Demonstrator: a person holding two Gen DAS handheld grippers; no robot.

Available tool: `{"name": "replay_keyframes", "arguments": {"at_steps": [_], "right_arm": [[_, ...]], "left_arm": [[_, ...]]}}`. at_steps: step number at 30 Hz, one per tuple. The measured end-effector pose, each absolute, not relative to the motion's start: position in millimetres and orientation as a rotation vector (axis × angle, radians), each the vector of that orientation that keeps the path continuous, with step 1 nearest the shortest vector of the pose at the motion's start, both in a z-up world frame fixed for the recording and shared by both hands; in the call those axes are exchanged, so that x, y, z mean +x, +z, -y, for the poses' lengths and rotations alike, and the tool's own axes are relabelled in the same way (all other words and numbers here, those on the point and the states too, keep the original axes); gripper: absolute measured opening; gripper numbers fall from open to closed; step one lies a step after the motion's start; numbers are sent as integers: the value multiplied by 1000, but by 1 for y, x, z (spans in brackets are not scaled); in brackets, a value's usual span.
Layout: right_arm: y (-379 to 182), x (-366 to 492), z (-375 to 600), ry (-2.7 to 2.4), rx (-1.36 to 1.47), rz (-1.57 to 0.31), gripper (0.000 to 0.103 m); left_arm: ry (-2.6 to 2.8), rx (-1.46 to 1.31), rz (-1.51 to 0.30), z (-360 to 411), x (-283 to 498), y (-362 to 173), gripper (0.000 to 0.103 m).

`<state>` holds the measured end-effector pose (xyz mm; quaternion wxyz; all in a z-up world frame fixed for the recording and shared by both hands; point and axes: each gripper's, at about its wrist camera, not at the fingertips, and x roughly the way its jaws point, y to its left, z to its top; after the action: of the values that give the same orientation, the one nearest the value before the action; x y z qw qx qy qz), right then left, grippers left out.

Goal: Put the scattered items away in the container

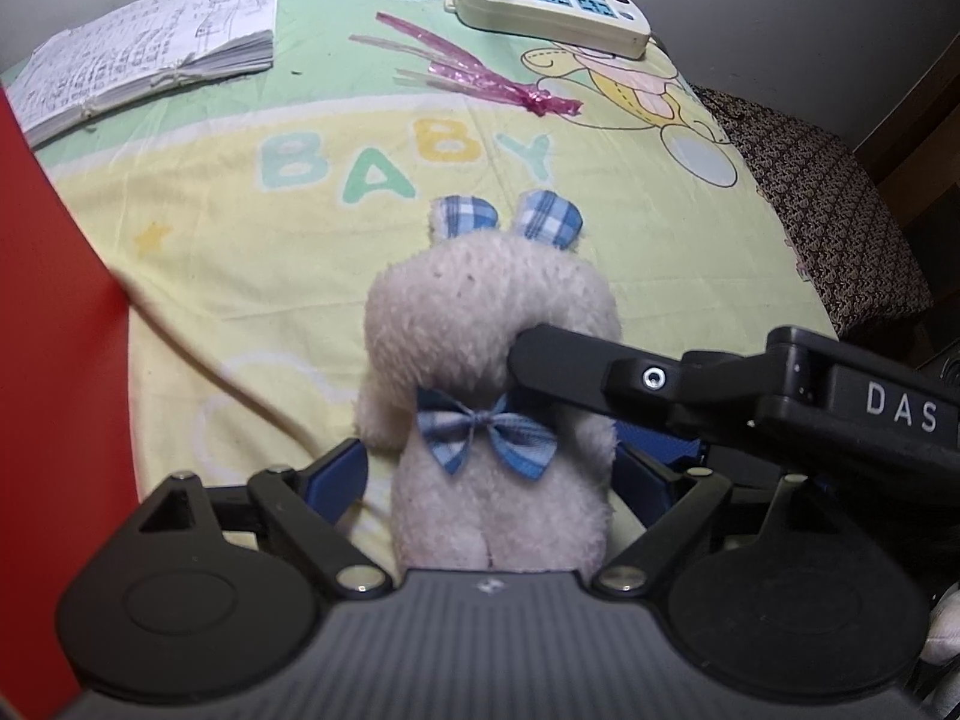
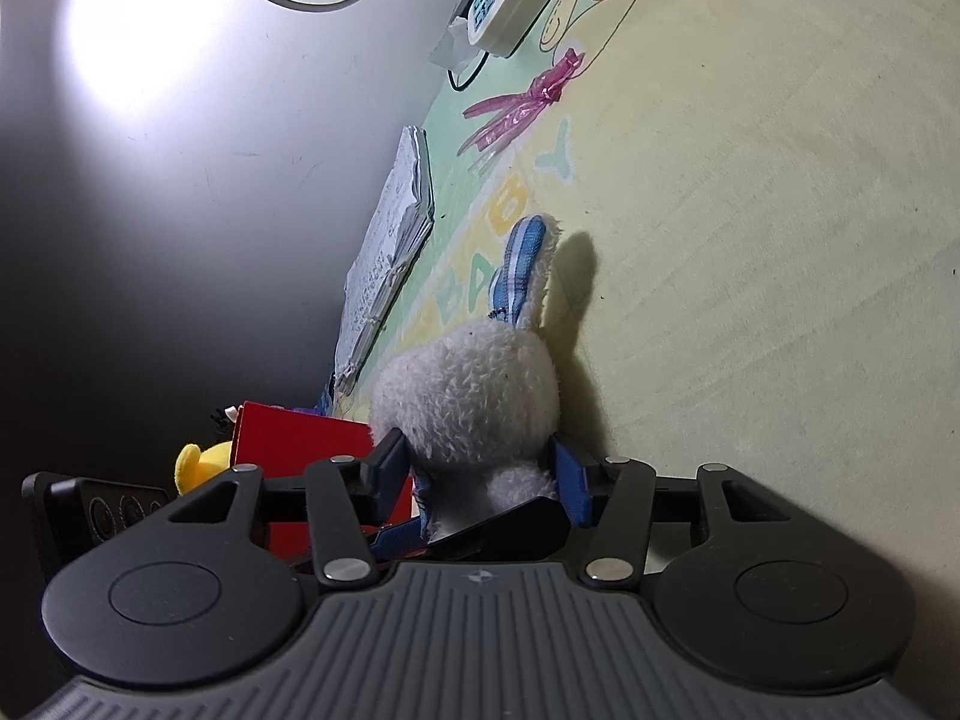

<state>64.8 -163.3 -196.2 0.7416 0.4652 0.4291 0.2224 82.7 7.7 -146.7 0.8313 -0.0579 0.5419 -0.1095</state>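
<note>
Both tools are set around the white plush rabbit with blue plaid ears (image 1: 489, 360): left tool (image 1: 489, 480) apart beside its body, right tool (image 2: 480, 468) clamped on its neck; the red container (image 2: 288, 438) lies leftward.

Cartoon sheet (image 1: 252, 276) carries paper stack (image 1: 156, 42), power strip (image 1: 552, 6), pink ribbon (image 1: 480, 69).

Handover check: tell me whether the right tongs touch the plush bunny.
Touching. The left wrist view shows a right tongs finger pressed into the plush bunny head.
</note>
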Motion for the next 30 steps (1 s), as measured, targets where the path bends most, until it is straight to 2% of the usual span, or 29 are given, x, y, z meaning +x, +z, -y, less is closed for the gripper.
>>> {"name": "replay_keyframes", "arguments": {"at_steps": [9, 12, 14, 16, 30], "right_arm": [[-191, 65, 153, 470, 986, -955, 55], [-187, 62, 152, 465, 976, -946, 50], [-182, 58, 151, 464, 949, -939, 47], [-179, 54, 150, 462, 926, -941, 46], [-173, 25, 154, 433, 938, -948, 44]], "left_arm": [[-225, -126, -1147, -9, 80, -147, 88], [-224, -149, -1149, -11, 77, -145, 86], [-234, -158, -1154, -11, 74, -144, 79], [-242, -150, -1158, -9, 71, -142, 76], [-269, -122, -1171, -5, 49, -132, 71]]}}
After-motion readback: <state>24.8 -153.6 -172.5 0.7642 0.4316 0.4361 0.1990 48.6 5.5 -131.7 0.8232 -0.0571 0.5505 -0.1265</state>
